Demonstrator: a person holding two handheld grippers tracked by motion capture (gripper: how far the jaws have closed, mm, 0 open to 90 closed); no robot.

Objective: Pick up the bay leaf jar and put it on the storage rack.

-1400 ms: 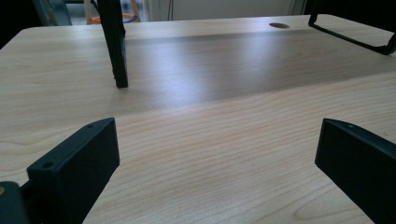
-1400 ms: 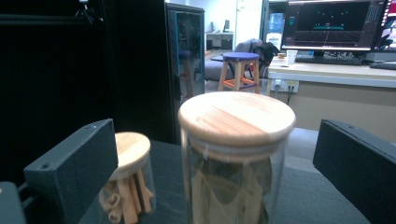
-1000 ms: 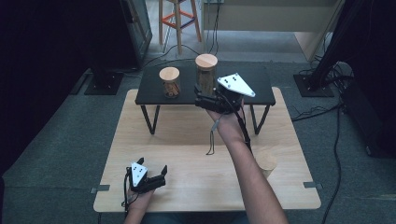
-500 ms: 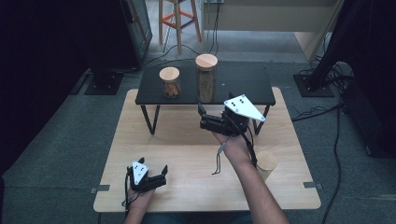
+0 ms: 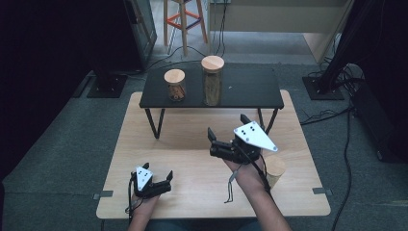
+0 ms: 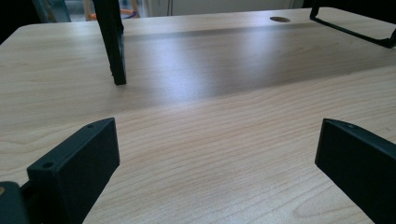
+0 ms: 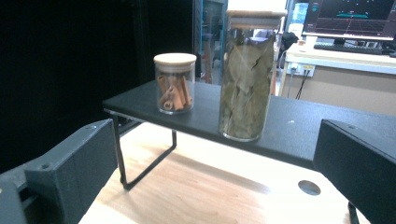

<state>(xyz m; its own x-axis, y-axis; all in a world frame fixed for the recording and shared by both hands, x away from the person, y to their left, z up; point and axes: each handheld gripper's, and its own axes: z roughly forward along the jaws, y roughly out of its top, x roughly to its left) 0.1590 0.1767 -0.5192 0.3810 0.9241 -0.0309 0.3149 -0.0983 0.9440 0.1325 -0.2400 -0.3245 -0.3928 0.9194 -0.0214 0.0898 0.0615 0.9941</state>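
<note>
Two glass jars with wooden lids stand on a low black shelf [image 5: 250, 89]. The short jar [image 5: 174, 85] [image 7: 175, 84] holds cinnamon sticks; the tall jar [image 5: 212, 82] [image 7: 247, 74] holds dried leaves. My right gripper [image 5: 227, 126] [image 7: 214, 135] hovers over the wooden table in front of the shelf. It is open and empty, and points at the jars from a distance. My left gripper [image 5: 157, 171] [image 6: 217, 130] rests low at the table's near left, open, with bare wood between its jaws.
A third jar with a wooden lid [image 5: 275, 169] stands on the wooden table [image 5: 144, 130] just right of my right forearm. The shelf's black leg [image 6: 112, 42] rises ahead of the left gripper. A stool and cables lie beyond the table.
My right gripper has drawn back from the tall jar on the shelf toward the person and dropped lower over the table. The left gripper has stayed put.
</note>
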